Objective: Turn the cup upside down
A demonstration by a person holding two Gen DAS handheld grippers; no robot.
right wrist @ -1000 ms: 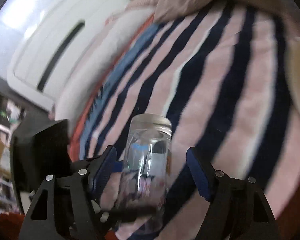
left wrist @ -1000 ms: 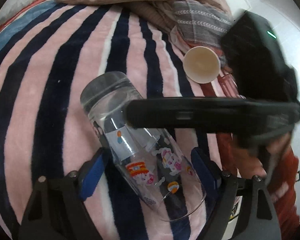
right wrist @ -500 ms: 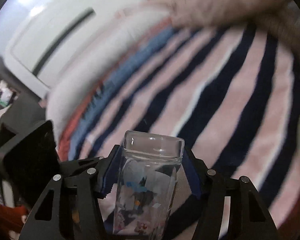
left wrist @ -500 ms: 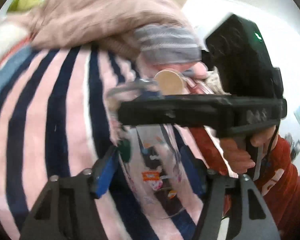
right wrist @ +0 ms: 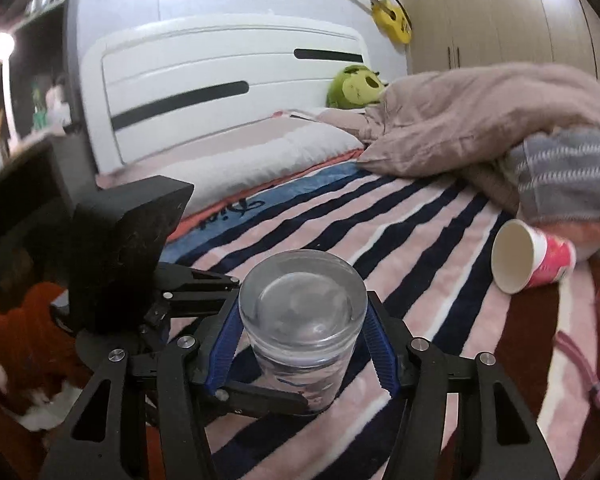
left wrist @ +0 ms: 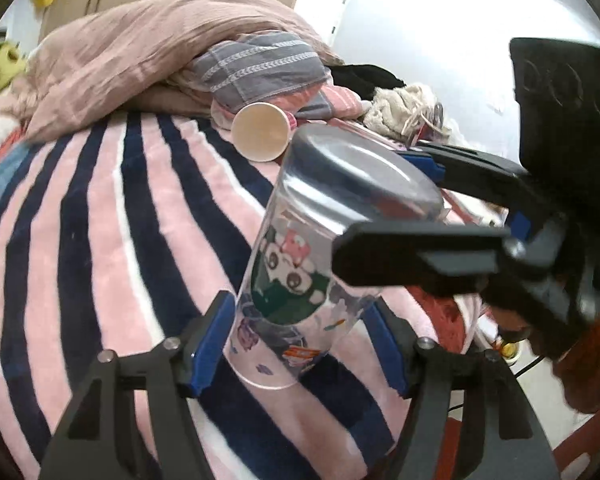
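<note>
Glass cup (right wrist: 302, 312) is standing base-up; right hand-held gripper (right wrist: 300, 354) is clamping it, left hand-held gripper (left wrist: 300, 344) is gaping around it, steadying it above the bed (left wrist: 100, 240).

Between the pads of the right gripper (right wrist: 302, 354): filled by the glass cup (right wrist: 302, 316), base up, no gap either side. Around the cup's lower body: left gripper (left wrist: 300, 344), slight gaps at both pads. Ahead-right of the right gripper: paper cup (right wrist: 530, 256) on its side, well apart. Beyond it: bunched duvet (right wrist: 480, 120) and grey striped cloth (right wrist: 568, 180). Ahead-left: open striped blanket (right wrist: 340, 232), unobstructed up to the pillow (right wrist: 260, 156).
</note>
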